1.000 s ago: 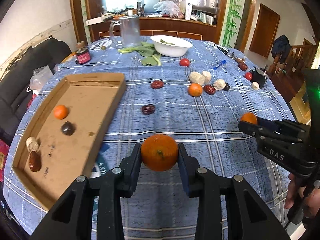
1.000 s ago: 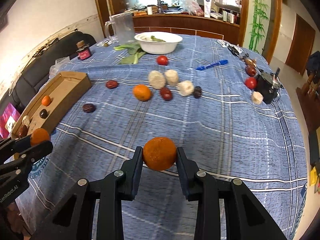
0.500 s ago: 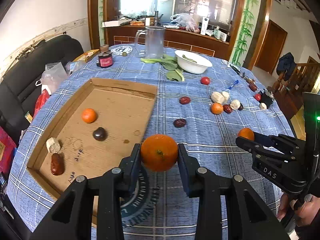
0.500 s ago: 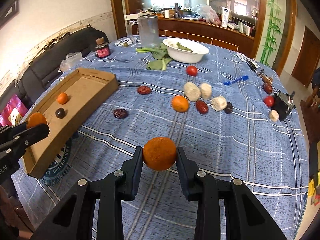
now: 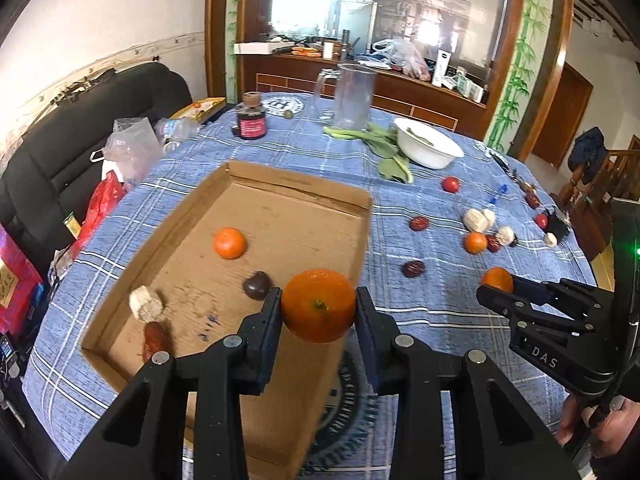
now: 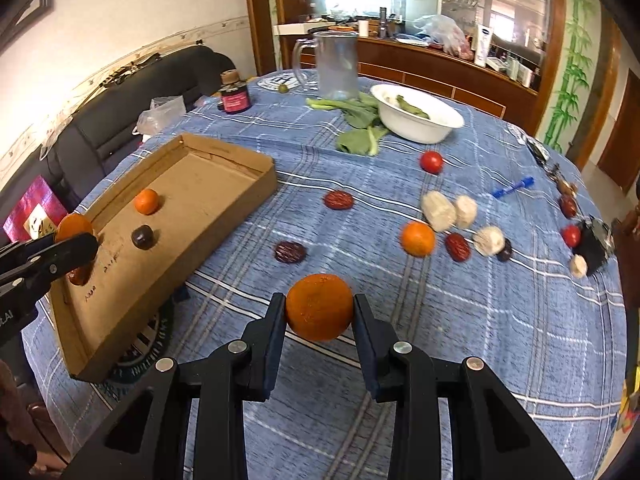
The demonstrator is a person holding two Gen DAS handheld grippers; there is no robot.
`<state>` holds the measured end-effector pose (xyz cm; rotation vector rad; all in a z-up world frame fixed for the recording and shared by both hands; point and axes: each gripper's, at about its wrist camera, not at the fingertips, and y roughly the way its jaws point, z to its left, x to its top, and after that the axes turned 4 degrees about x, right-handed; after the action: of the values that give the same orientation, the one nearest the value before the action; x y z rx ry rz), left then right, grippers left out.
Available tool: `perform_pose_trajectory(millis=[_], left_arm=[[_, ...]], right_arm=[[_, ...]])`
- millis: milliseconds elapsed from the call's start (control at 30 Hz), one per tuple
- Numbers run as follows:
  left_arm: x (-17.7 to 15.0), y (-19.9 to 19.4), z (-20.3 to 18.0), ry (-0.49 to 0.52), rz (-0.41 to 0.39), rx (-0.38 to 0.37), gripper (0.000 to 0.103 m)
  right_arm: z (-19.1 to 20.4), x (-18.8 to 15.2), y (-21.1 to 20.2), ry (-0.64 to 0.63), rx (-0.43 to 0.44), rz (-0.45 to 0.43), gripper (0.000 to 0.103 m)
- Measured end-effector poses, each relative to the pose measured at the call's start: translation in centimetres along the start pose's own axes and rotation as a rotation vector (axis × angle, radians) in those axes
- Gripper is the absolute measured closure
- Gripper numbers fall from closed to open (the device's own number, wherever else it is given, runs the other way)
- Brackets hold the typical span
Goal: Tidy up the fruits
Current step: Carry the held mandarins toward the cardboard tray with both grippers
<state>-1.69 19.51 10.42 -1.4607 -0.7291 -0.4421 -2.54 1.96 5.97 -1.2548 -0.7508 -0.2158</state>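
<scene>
Inside the cardboard tray (image 5: 304,190) lie 4 pieces, including 1 small orange (image 5: 229,243); both grippers' jaws pinch oranges.

A matt brown cardboard tray (image 5: 300,196) is lying on a woven blue checked cloth (image 6: 440,320). Matt black plastic fingers (image 5: 268,320) are gripping a dimpled, slightly glossy orange (image 5: 318,304). A glossy white bowl (image 6: 420,120) and clear mug (image 6: 336,64) are catching light.

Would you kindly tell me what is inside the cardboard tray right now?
Inside the cardboard tray: a tangerine, a dark chestnut, a pale chunk and a red date. The held tangerine hides its near corner.
</scene>
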Motion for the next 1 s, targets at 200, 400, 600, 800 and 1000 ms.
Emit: perform_pose_trajectory(millis=[200,400,600,800,1000], left_arm=[[0.9,0.4,2.9,-0.032,-0.002,0.037,0.069],[1.9,0.9,5.9,-0.069,0.001,0.092,0.069],[3.0,1.5,8.9,-0.094,0.006,0.143,0.069],[3.6,2.5,11.2,-0.112,0.018,0.183,0.069],[3.4,2.9,11.6,-0.107,0.032,0.184,0.069]], right_arm=[[2.0,1.5,1.0,-0.036,0.014,-0.010,0.067],[4.0,3.6,1.7,-0.075,0.038,-0.045,0.067],[5.9,5.5,2.8,-0.117,0.065,-0.064,0.067],[7.5,7.0,4.5,-0.143,0.099,-0.062,0.067],[8.5,8.2,6.5,-0.155,0.105,-0.050,0.067]])
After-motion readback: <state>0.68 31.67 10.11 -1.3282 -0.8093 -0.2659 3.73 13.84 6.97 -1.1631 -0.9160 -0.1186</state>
